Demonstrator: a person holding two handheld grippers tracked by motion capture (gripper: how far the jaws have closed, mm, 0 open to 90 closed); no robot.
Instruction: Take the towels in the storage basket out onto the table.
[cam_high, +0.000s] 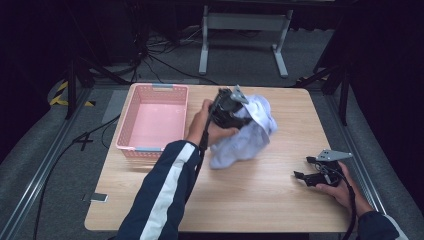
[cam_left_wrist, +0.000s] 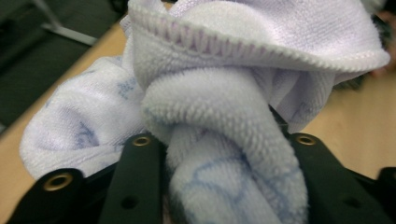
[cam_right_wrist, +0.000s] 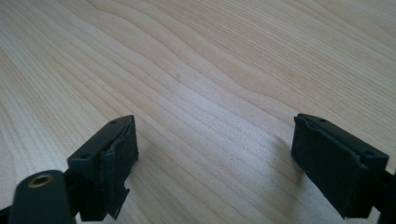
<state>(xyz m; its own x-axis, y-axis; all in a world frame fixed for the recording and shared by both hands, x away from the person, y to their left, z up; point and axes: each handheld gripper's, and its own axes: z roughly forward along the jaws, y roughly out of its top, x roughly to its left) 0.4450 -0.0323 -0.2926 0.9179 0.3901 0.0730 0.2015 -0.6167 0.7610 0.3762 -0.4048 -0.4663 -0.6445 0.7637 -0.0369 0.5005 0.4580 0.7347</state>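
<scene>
floor: grey carpet (cam_high: 40, 165) | table: light wood (cam_high: 260, 195) | backdrop: dark | far: white frame (cam_high: 245, 22)

Right gripper (cam_right_wrist: 212, 161) seen along its own two black jaws, which stand wide apart with nothing between them, low over the bare wooden table (cam_right_wrist: 210, 70), apparently just above it.

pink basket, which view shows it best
The high view: the pink basket sits whole on the table's left part, left of the left gripper shut on the towel. The gripper views show towel and bare wood instead.
</scene>
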